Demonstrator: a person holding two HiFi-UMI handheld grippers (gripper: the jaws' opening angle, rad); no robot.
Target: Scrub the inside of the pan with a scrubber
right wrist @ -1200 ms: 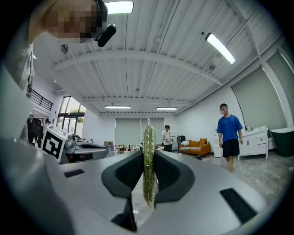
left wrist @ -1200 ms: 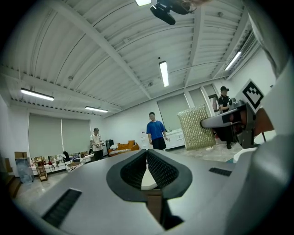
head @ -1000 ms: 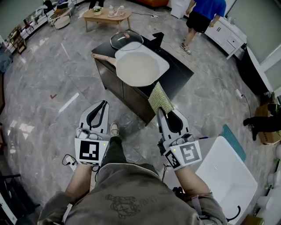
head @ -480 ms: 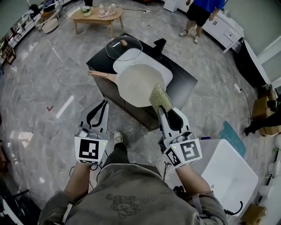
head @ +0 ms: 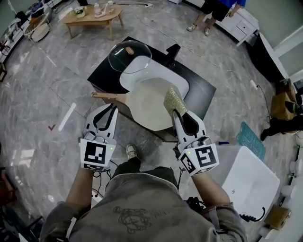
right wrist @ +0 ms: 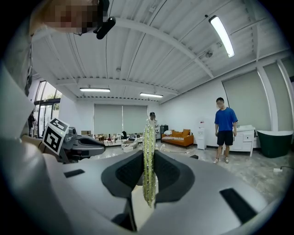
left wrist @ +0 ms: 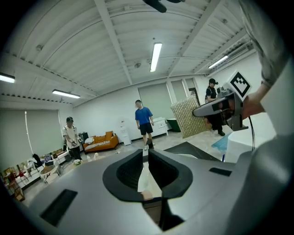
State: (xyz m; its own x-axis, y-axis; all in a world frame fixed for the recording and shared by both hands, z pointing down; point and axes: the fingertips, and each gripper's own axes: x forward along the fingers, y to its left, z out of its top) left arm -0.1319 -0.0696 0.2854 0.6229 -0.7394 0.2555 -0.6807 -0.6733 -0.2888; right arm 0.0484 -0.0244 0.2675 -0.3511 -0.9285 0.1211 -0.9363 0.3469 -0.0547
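Observation:
In the head view a cream pan [head: 144,106] with a wooden handle [head: 105,96] lies on a black counter [head: 201,97], partly over a white basin [head: 158,70]. My right gripper [head: 176,113] is shut on a yellow-green scrubber [head: 172,100], which hangs over the pan's right part. In the right gripper view the scrubber [right wrist: 148,156] stands edge-on between the jaws of the right gripper [right wrist: 148,183]. My left gripper [head: 112,110] is shut and holds nothing, just short of the pan's handle. The left gripper view shows the left gripper [left wrist: 144,172] with its jaws together.
A glass lid [head: 128,54] rests at the basin's far left, and a black fixture [head: 171,52] stands behind it. A white tub [head: 246,184] and a blue mat [head: 248,139] lie at the right on the floor. A wooden coffee table [head: 94,16] and a person [head: 220,7] are further off.
I have walked up to the counter, so the pan is nearer. Both grippers moved forward; the scrubber now sits over the pan and the left gripper is near its handle.

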